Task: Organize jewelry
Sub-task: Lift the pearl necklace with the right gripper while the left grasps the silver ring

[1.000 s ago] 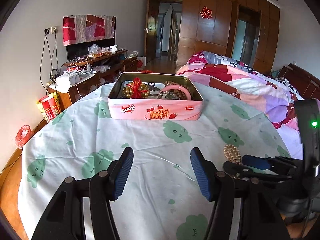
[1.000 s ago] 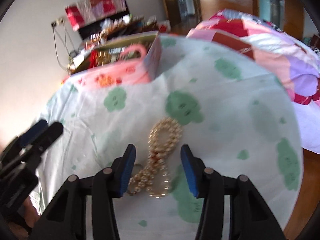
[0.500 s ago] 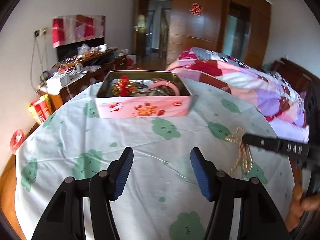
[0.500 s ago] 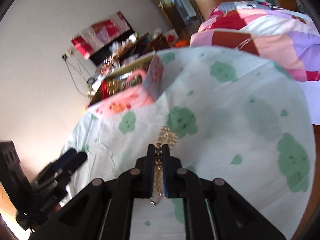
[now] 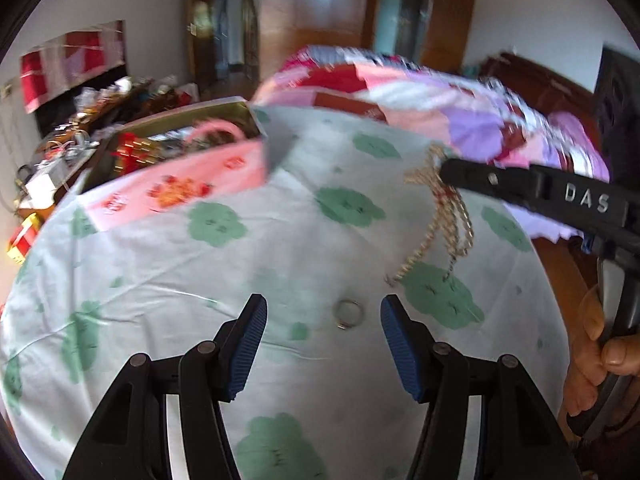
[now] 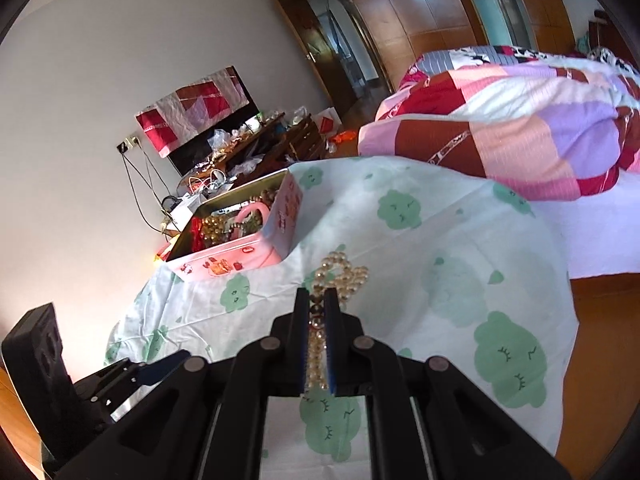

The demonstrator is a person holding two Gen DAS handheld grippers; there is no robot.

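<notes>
We see a round table (image 5: 168,264) draped in a pale cloth (image 6: 460,240) printed with green cloud faces, bearing a pink tin (image 6: 240,248) heaped with jewelry and, well apart from that tin, a small metal ring (image 5: 349,314).

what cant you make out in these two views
- Left wrist view: tin's contents smeared by motion blur.
- Left wrist view: ring too small and blurred for detail.
- Right wrist view: pearl necklace's lower strands hidden behind the right gripper.
</notes>
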